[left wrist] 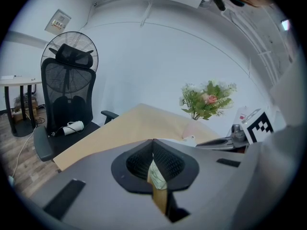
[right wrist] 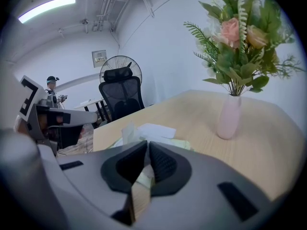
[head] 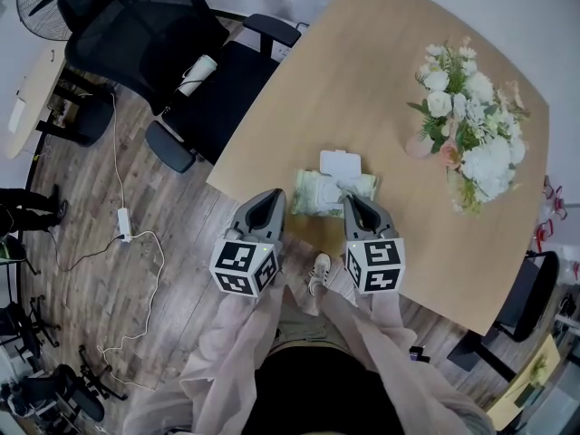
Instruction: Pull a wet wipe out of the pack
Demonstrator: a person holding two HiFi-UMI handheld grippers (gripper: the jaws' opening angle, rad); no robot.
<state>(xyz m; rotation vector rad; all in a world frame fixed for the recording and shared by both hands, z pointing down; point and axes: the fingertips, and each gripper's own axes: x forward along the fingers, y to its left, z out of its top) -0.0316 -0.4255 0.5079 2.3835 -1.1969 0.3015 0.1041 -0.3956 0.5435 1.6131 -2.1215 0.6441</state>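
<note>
We can read no words or numbers anywhere. The wall notice (left wrist: 58, 21) above the fan (left wrist: 71, 47) is too small for us, the print on the wipe pack (head: 314, 191) is blurred, and the left cube (head: 245, 267) and right cube (head: 375, 265) carry only black-and-white square markers.

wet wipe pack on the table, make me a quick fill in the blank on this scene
The pack lies on the table with its white lid flipped ____.
The left gripper is shut on the ____.
The flowers stand in a vase coloured ____.
The office chair by the table is ____.
Missing words: open; pack; pink; black.
</note>
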